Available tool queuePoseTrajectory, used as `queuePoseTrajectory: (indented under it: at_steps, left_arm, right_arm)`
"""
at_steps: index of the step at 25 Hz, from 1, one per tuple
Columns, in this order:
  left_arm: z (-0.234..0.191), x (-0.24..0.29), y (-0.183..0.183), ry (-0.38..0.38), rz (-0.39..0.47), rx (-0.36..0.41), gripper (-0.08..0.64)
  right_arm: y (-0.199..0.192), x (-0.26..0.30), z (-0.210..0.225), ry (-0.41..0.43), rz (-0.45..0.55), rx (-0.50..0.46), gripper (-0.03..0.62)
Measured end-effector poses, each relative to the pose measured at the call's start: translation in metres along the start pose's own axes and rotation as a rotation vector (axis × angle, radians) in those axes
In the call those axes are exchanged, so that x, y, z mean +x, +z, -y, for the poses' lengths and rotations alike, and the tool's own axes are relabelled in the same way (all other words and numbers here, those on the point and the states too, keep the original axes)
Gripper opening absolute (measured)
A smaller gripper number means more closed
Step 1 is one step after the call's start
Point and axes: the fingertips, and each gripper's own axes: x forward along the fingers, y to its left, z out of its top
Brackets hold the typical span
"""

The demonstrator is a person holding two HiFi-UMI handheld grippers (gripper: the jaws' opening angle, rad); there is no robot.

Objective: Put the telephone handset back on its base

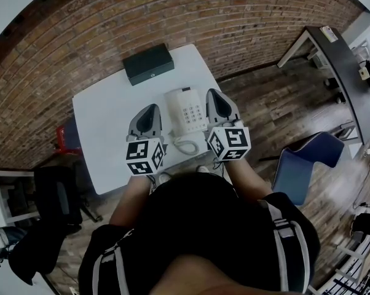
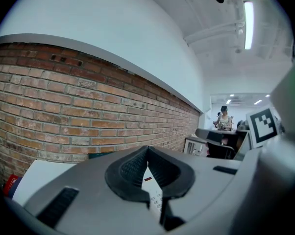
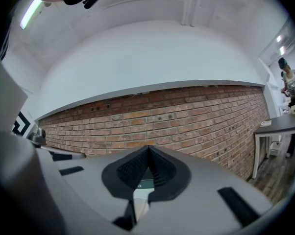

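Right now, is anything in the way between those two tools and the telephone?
Nothing visible is. The white telephone lies on the table directly between the left tool and the right tool, both shut and empty. The black box stands farther back, clear of both.

White square table (image 1: pixel 105 121). Dark flat box (image 1: pixel 148 64) lies at far edge, near far right corner. White telephone (image 1: pixel 186 110), keypad up, sits right of centre, well apart from box. Coiled cord (image 1: pixel 185 145) lies beside it toward near edge.
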Motion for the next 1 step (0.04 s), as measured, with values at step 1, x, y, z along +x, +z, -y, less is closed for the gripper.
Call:
queuePoseTrajectory:
  at_steps: [1]
  left_arm:
    - [0.0007, -0.0003, -0.0001, 0.001, -0.001, 0.000, 0.002]
  right_arm:
    - [-0.0005, -0.0007, 0.0007, 0.000, -0.002, -0.001, -0.002]
